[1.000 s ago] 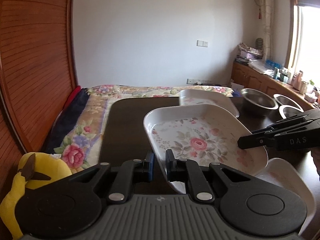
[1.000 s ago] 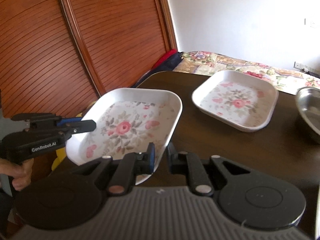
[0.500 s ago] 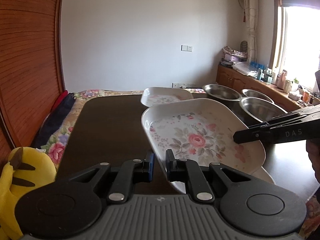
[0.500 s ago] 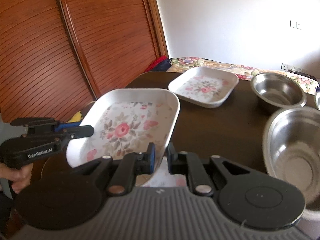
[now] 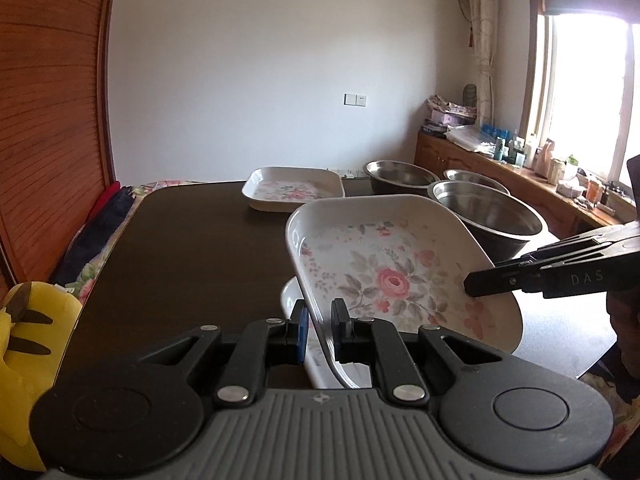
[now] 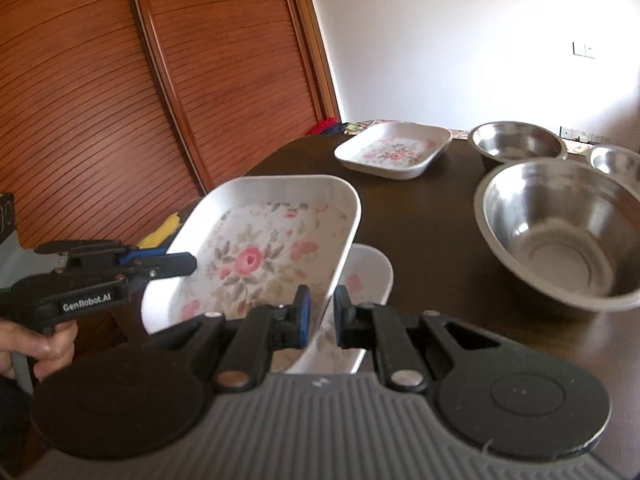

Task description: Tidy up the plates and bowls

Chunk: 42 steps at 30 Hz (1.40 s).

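With the left gripper and right gripper each clamped on opposite rims of the floral plate, we should lower it level, seemingly onto the plate beneath.

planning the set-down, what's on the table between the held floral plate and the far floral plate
Bare dark table: nothing lies between the held floral plate and the far floral plate. The right wrist view shows it best; the steel bowls sit off to the right.

I count three floral plates (one held up, one beneath it), three steel bowls, and two grippers.
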Each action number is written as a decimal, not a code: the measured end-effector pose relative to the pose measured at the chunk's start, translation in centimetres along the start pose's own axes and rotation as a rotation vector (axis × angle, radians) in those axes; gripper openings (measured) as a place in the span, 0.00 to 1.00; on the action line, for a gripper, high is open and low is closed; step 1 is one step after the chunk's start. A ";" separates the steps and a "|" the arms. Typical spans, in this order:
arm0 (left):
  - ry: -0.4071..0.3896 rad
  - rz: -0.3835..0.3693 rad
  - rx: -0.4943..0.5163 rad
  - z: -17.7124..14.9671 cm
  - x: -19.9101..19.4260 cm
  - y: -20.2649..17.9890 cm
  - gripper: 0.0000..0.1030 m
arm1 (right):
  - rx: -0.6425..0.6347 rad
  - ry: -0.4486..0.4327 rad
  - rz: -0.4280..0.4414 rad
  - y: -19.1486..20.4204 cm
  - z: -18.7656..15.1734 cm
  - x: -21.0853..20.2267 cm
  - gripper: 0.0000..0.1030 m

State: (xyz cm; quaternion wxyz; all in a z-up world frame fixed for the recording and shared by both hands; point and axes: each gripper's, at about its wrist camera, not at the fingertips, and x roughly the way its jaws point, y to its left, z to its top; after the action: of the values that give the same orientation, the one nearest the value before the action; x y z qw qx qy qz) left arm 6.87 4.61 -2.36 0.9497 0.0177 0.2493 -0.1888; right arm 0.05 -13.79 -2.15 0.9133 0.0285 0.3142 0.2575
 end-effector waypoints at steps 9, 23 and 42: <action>0.027 -0.006 -0.011 -0.8 1.2 0.0 0.41 | 0.016 0.002 -0.019 -0.7 -1.1 -0.3 0.14; 0.052 0.011 -0.037 -1.1 2.7 0.7 0.41 | 0.012 0.025 -0.036 -0.5 -1.1 0.5 0.14; 0.036 0.013 -0.045 -0.8 2.7 0.9 0.41 | 0.014 -0.010 -0.063 -0.7 -0.8 0.1 0.16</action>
State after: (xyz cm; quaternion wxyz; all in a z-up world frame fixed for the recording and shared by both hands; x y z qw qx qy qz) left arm 8.97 4.61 -4.43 0.9464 0.0011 0.2703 -0.1766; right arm 0.01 -14.45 -3.02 0.9223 0.0261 0.3121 0.2264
